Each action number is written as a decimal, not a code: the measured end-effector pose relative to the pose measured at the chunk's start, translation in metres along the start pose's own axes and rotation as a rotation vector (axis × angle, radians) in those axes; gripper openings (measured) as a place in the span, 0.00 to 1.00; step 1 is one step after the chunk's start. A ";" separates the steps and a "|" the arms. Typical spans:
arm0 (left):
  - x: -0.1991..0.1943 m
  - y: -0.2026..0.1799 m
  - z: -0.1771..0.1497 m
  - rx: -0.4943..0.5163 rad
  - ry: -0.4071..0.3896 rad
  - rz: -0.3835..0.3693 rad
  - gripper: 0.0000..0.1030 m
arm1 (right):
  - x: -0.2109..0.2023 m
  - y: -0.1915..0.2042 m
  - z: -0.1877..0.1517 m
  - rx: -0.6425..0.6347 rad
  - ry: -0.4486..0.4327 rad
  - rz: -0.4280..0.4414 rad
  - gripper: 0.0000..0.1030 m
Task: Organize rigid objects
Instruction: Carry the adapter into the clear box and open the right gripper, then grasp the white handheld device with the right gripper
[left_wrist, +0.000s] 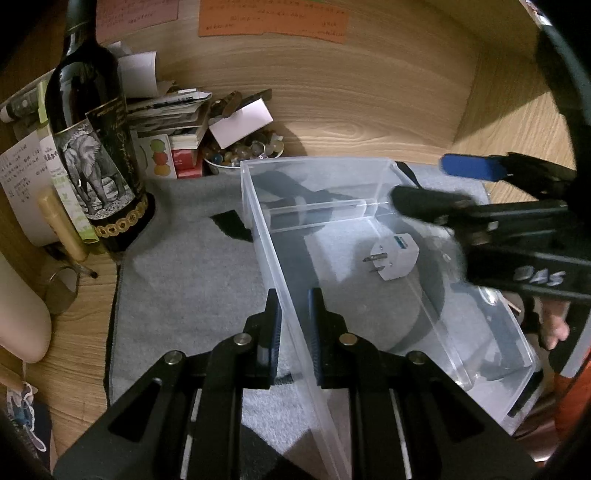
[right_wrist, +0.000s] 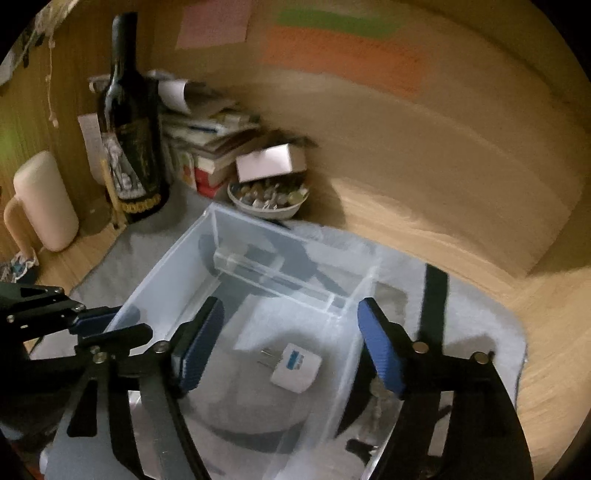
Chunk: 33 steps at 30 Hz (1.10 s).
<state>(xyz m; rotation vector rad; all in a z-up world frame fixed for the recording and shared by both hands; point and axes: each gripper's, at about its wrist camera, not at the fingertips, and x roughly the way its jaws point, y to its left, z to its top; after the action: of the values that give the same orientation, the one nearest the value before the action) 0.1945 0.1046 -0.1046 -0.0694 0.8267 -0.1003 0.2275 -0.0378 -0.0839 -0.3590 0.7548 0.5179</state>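
Observation:
A clear plastic bin (left_wrist: 271, 251) stands on a grey mat (left_wrist: 192, 280). A white plug adapter (left_wrist: 393, 256) lies on the bin's floor; it also shows in the right wrist view (right_wrist: 295, 367). My left gripper (left_wrist: 294, 310) is shut on the bin's left wall, one finger on each side. It shows at the left of the right wrist view (right_wrist: 101, 325). My right gripper (right_wrist: 290, 343) is open and empty above the bin (right_wrist: 166, 280), over the adapter. It enters the left wrist view from the right (left_wrist: 424, 184).
A dark wine bottle (left_wrist: 94, 147) stands at the back left beside a pile of papers and boxes (left_wrist: 170, 114). A bowl of small trinkets (left_wrist: 243, 151) sits behind the bin. A cream cylinder (right_wrist: 44, 201) stands at the left. Wooden walls enclose the back and right.

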 end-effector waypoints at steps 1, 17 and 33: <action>0.000 0.000 0.000 -0.004 0.000 -0.003 0.14 | -0.006 -0.004 -0.001 0.009 -0.011 -0.004 0.72; 0.005 0.001 0.001 -0.014 0.011 0.008 0.14 | -0.039 -0.101 -0.033 0.198 -0.028 -0.193 0.72; 0.007 0.003 0.002 -0.014 0.019 0.006 0.14 | 0.043 -0.130 -0.080 0.320 0.234 -0.082 0.65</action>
<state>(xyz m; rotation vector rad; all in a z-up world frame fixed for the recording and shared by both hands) 0.2010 0.1072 -0.1087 -0.0797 0.8468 -0.0899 0.2828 -0.1687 -0.1530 -0.1517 1.0285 0.2730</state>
